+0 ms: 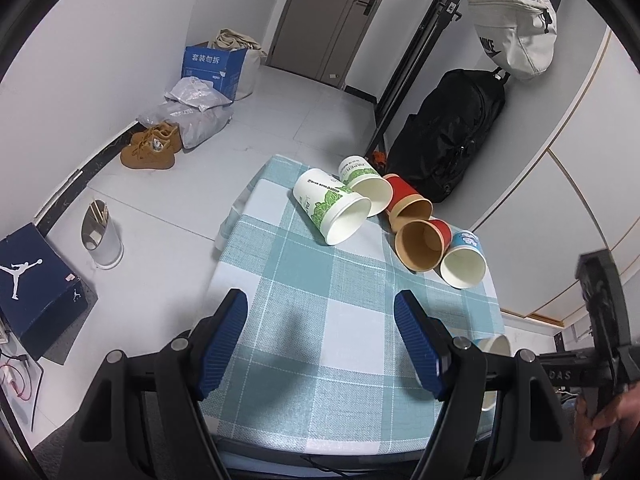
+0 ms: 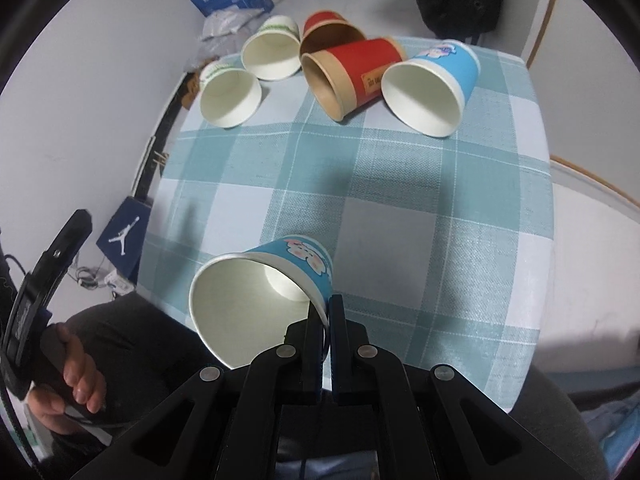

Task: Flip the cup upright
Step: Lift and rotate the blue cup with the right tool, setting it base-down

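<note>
Right wrist view shows the right hand-held gripper [image 2: 325, 312] pinching the rim of a blue cup [image 2: 276, 280] with a cartoon print; it lies tilted, mouth toward the camera, empty. Ahead on the checked tabletop [image 2: 400, 184] five more empty cups lie on their sides, one red cup [image 2: 356, 70] bearing a small unreadable label. Left hand-held gripper [image 1: 320, 340] hangs wide apart, holding nothing, above the cloth; beyond it a green-printed cup [image 1: 328, 206], a Jordan-logo box [image 1: 36, 280] and a Nike bag [image 1: 514, 42].
</note>
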